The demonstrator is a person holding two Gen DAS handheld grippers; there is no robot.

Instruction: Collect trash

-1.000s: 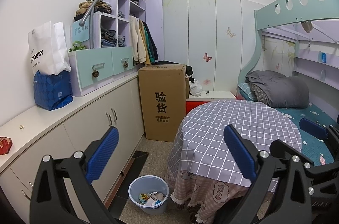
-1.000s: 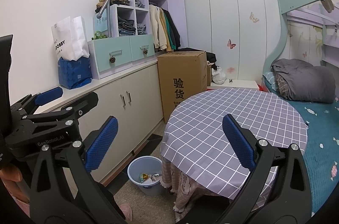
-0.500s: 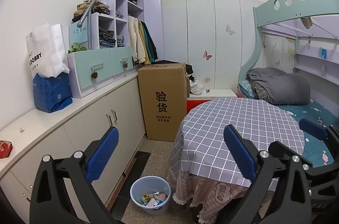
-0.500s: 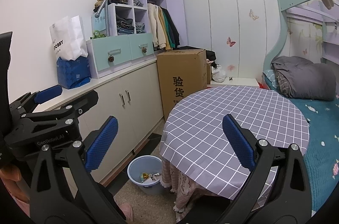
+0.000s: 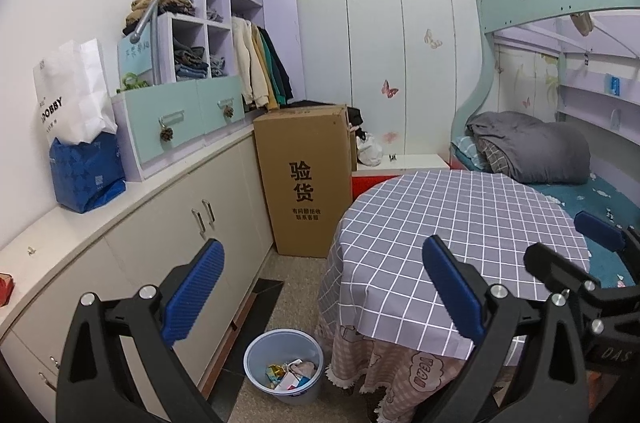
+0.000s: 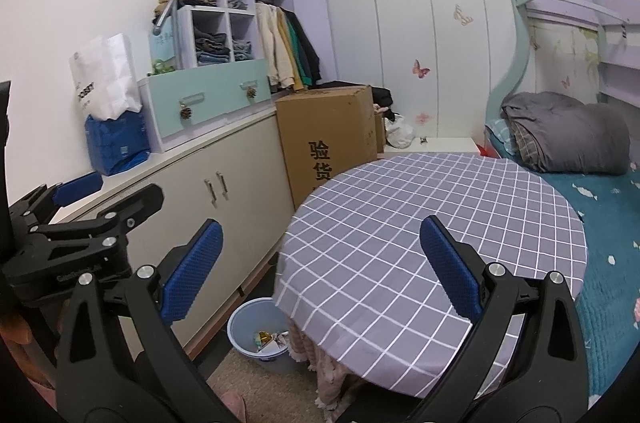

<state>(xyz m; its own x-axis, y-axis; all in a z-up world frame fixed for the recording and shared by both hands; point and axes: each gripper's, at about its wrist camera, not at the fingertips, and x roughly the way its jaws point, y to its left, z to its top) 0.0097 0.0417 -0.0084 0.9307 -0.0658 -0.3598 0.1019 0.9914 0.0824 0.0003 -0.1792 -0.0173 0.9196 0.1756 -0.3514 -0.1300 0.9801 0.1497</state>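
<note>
The left gripper [image 5: 320, 287], jaws apart and empty, hangs above the round pale-blue plastic trash bin [image 5: 283, 365], which stands upright, mouth up, on the floor beside the checked-cloth round table [image 5: 460, 223]. The bin looks light, stiff and thin-walled, so the rim seems best to grip. The right gripper [image 6: 318, 269] is likewise spread and empty.

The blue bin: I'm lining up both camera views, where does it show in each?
Left wrist: bin at bottom centre, fully visible, left of the table.
Right wrist: bin at lower left, partly hidden by the table's edge.
Shared landmark: cardboard box.
</note>
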